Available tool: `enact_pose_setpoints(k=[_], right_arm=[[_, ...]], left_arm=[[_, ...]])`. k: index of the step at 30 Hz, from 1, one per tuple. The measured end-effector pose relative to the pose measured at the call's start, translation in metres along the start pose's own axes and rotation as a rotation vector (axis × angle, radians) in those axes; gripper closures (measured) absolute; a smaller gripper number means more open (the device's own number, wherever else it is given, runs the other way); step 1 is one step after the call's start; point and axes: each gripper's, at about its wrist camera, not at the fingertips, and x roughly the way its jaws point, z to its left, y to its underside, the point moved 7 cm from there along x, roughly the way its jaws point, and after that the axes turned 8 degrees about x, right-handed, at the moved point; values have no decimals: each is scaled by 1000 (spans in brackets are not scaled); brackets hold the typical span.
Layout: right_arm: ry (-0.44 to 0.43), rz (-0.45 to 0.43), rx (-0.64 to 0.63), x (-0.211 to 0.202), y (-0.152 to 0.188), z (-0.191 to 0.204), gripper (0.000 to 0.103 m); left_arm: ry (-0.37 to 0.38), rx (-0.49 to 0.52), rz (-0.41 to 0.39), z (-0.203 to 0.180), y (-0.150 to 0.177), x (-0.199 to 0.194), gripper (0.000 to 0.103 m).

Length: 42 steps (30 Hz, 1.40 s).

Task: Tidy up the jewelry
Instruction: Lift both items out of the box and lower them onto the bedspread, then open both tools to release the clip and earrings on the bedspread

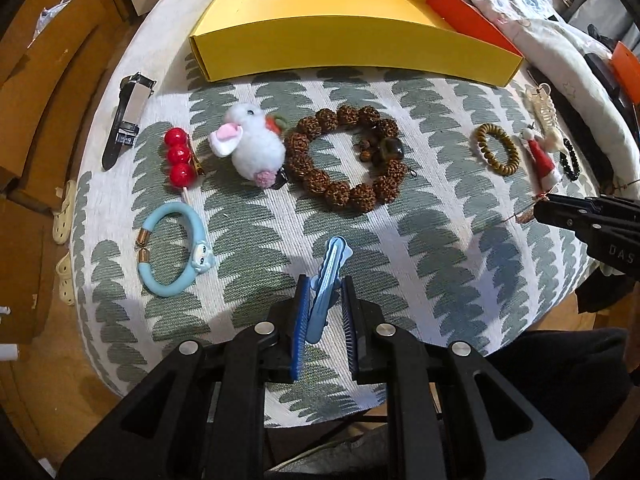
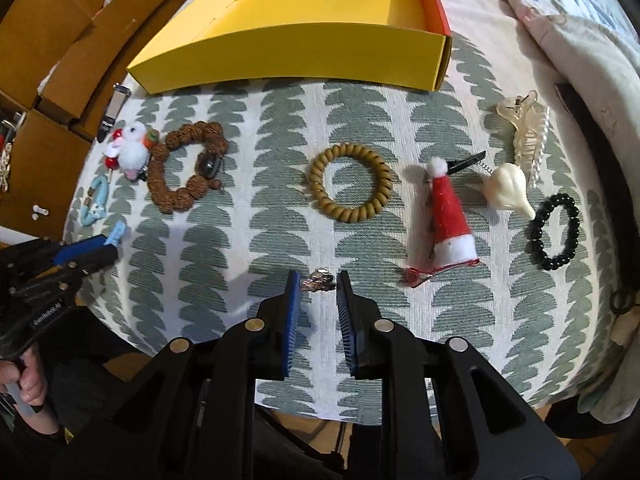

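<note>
My left gripper [image 1: 325,282] is shut on a light blue hair clip [image 1: 330,264], which sticks out forward just above the patterned cloth [image 1: 420,240]. My right gripper [image 2: 318,278] points down at the cloth near its front edge. A small coppery metal piece [image 2: 319,281] lies between its blue pads, with a slight gap on each side. An open yellow box [image 2: 300,64] stands at the back of the table. In the left wrist view the right gripper [image 1: 538,210] comes in from the right edge.
Laid out on the cloth are a brown bead bracelet [image 1: 360,196], plush bunny [image 1: 252,144], red bead clip [image 1: 178,156], blue bangle [image 1: 160,280], watch [image 1: 124,120], coil hair tie [image 2: 346,214], Santa hat clip [image 2: 450,216], black bead bracelet [image 2: 538,236] and claw clip [image 2: 524,136].
</note>
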Motion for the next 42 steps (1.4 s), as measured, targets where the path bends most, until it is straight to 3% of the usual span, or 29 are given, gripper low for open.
enact_pose_setpoints(k=[3, 5, 7, 9, 12, 14, 20, 25, 32, 42], right_arm=[[-6, -11, 7, -3, -2, -1, 78], [0, -24, 17, -6, -4, -4, 77], [2, -39, 26, -10, -6, -7, 75], [-3, -59, 33, -15, -8, -9, 71], [3, -104, 39, -26, -10, -11, 59], [22, -136, 36, -32, -9, -11, 46], [51, -222, 3, -46, 2, -3, 32], [62, -252, -7, -45, 15, 3, 32], [73, -278, -2, -44, 34, 4, 32], [53, -340, 11, -55, 55, 9, 32]], left_arm=[[6, -4, -6, 0, -2, -1, 85], [9, -8, -8, 2, -1, -3, 78], [5, -10, -21, 3, -3, -7, 63], [-1, -17, -35, 7, -5, -12, 58], [-8, -15, -58, 9, -6, -22, 50], [-29, -13, -91, 11, -6, -30, 42], [-94, -17, -204, 11, -1, -54, 31], [-145, -37, -301, 9, 7, -69, 23], [-304, -42, -419, 9, 18, -91, 16], [-370, -59, -525, 7, 32, -114, 9]])
